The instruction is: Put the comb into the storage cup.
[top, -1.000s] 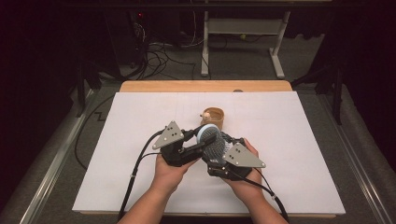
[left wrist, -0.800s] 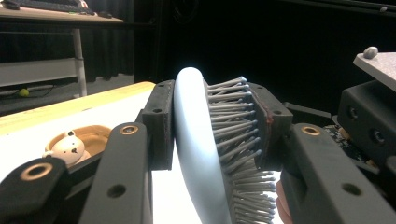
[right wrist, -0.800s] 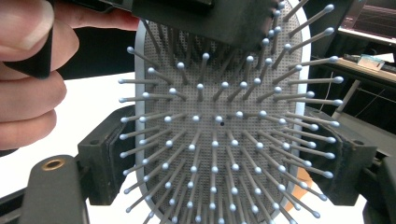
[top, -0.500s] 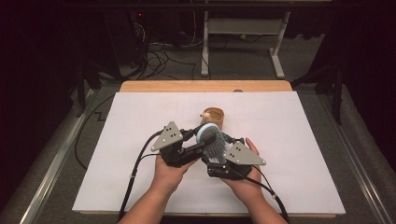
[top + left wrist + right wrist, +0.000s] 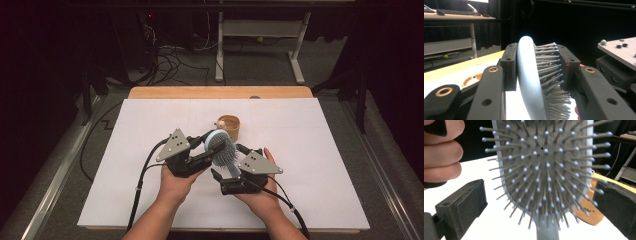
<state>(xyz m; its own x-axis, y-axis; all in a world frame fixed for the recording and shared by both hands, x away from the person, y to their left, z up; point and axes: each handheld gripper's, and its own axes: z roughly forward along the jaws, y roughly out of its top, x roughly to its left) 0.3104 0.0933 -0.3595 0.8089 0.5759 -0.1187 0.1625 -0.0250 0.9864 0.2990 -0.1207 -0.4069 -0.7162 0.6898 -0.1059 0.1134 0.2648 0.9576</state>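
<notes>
My two hands met over the middle of the white table (image 5: 310,150), claws pointing at each other. My left claw (image 5: 212,145) squeezed the blue hairbrush (image 5: 222,150), one pad on its smooth back and one on its bristles. My right claw (image 5: 230,162) had just been opening wide, with the brush head between its pads, untouched.

A white sheet (image 5: 150,130) is covering the table across the middle of the frame, with a wooden edge (image 5: 165,93) showing along its upper side. Just above centre, a small wooden cup (image 5: 231,126) is standing upright. Cables (image 5: 167,62) are lying at upper left, beside a white table frame (image 5: 260,30).
</notes>
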